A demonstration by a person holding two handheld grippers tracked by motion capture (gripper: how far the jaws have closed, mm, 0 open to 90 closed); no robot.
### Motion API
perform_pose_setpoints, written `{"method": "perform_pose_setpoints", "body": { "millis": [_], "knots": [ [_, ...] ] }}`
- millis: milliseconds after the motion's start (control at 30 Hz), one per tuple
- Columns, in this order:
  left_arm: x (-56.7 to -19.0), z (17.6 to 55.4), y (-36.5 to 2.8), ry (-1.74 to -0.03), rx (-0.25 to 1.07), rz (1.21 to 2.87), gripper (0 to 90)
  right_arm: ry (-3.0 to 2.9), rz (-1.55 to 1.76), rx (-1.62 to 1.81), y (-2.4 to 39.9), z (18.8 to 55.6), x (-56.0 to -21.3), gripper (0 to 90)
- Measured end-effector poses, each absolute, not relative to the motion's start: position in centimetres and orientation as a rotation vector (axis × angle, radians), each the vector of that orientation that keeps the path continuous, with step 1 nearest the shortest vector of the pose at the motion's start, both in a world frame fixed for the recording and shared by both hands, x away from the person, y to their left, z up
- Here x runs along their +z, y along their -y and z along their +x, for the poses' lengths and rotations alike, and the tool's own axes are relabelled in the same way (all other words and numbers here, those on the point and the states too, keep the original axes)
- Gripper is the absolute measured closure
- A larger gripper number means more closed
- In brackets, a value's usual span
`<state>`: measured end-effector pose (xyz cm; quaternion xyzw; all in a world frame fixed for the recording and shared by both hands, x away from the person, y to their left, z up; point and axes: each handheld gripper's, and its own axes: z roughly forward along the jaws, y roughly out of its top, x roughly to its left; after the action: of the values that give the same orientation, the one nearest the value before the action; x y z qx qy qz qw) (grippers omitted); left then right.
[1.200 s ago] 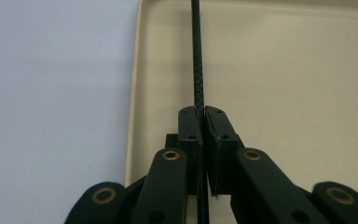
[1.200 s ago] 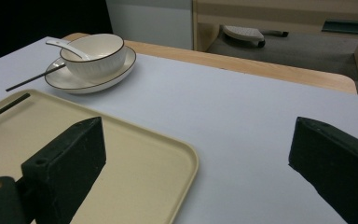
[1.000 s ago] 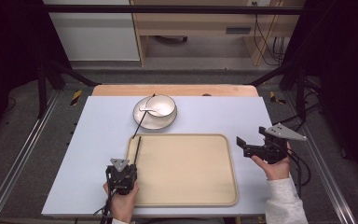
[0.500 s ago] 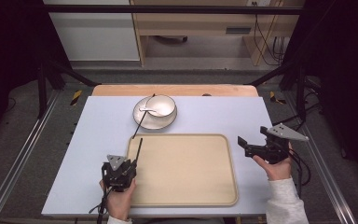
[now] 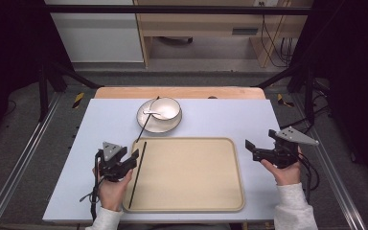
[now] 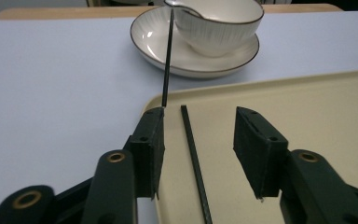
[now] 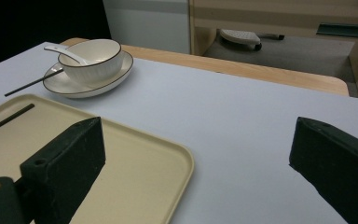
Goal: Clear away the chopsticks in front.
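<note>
Lying flat along the tray's nine o'clock edge, the chopstick now rests free between the left gripper's jaws, which have just been opening and no longer press on it, as the left gripper view confirms. A second ago that gripper sat lower and closed at the same spot, so the placing looks done. The second chopstick leans on the plate under the bowl at twelve o'clock, probably next. At three o'clock, the right gripper hovers, jaws apart and empty.
</note>
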<state>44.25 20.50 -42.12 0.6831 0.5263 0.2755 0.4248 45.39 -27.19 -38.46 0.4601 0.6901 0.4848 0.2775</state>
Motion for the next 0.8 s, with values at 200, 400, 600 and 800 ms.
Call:
{"method": "perform_pose_setpoints", "body": {
  "millis": [200, 400, 600, 800],
  "knots": [
    [-40.8, 46.2, -21.4, -1.243, 0.652, 1.716, 45.6, -1.851, 1.237, 1.302, 27.3, 45.4, -38.4, 3.7],
    [-40.2, 48.4, -22.6, -1.213, 0.632, 1.745, 38.1, -1.847, 1.240, 1.302, 27.4, 45.4, -38.4, 3.7],
    [-40.2, 50.3, -22.9, -1.191, 0.633, 1.800, 31.4, -1.852, 1.239, 1.296, 27.4, 45.4, -38.5, 3.7],
    [-40.6, 52.5, -22.9, -1.202, 0.635, 1.869, 28.2, -1.852, 1.239, 1.290, 27.3, 45.5, -38.5, 3.7]
  ]
}}
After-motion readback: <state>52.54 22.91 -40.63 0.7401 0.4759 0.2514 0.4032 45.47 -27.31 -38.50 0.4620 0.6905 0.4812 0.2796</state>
